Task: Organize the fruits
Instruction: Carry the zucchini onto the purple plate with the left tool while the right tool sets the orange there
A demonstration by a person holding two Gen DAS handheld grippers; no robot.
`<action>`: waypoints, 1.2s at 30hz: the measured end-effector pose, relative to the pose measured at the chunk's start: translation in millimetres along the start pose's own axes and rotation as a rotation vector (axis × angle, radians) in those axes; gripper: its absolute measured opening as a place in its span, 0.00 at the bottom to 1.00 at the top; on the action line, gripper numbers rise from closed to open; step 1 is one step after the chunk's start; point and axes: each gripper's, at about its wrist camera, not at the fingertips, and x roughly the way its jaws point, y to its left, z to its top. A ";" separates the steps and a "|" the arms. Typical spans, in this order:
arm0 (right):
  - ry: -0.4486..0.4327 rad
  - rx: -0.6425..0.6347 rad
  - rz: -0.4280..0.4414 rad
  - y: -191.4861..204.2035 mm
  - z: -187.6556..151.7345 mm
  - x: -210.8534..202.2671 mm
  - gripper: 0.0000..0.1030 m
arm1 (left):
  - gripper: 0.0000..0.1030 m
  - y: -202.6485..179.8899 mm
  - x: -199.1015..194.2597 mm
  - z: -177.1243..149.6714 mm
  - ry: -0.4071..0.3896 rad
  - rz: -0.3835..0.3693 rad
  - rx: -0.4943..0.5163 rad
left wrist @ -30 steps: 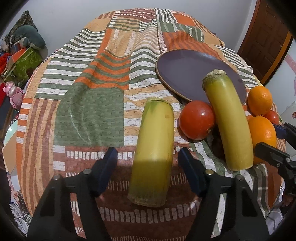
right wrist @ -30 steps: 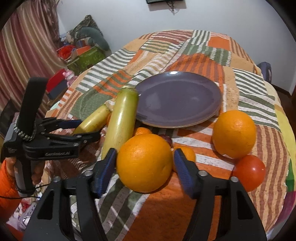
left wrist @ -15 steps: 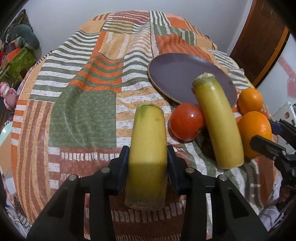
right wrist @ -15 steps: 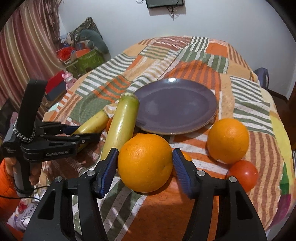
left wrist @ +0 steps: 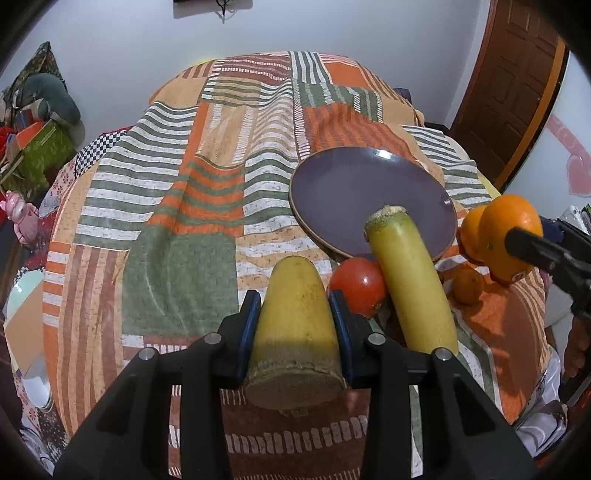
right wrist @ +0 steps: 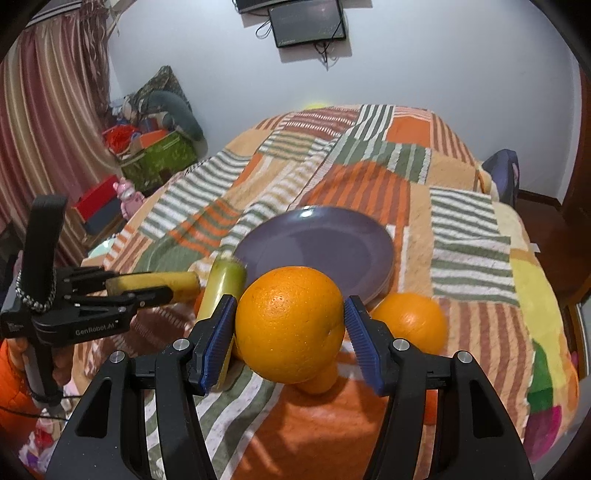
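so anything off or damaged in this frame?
Nothing spilled. One oddity: both yellow fruits look cut short with rough, fibrous flat ends, the held piece in the left gripper and the loose one leaning on the purple plate. The right gripper brackets an intact orange.

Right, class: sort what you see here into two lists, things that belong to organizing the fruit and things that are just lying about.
Belongs to the job:
banana piece in left gripper
big orange in right gripper
second banana piece
tomato
other orange
small orange
purple plate

Just lying about:
green box
pink toy
wall screen
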 end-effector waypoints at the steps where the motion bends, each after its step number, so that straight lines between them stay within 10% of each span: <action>1: -0.006 0.000 -0.003 -1.4 1.6 -0.8 0.55 | 0.36 1.3 -0.8 2.5 -0.006 0.002 -0.004; 19: -0.095 -0.038 -0.034 -17.9 54.0 21.2 0.55 | 0.36 -8.1 -8.1 72.5 -0.154 -0.026 0.037; 36: -0.055 -0.044 -0.046 -28.6 88.5 83.7 0.55 | 0.36 -9.5 67.2 118.2 -0.083 -0.077 0.039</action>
